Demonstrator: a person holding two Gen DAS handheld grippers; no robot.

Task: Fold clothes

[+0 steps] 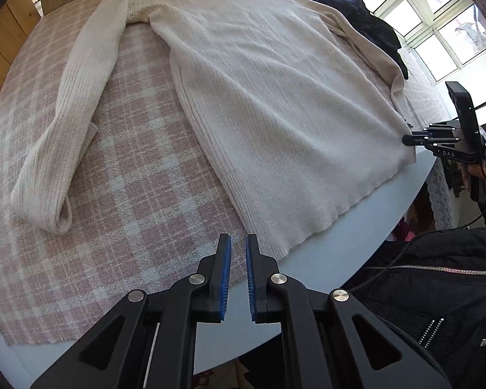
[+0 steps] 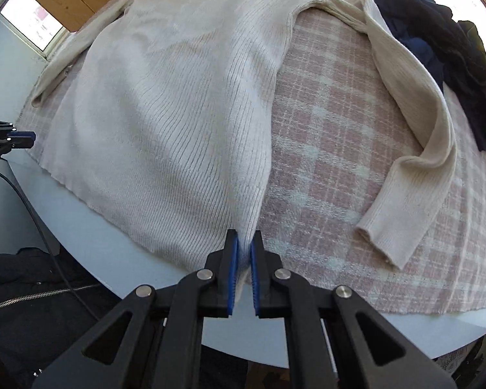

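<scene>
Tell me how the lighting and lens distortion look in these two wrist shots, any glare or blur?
Left wrist view: bright windows at upper right are blown out, daylight falls evenly on the cream sweater, and the fisheye bends the table edge with dark corners. Right wrist view: a washed-out patch at upper left, soft shadows in the sweater's folds, strong barrel curve; the right gripper and knit look sharp, no motion blur.
</scene>
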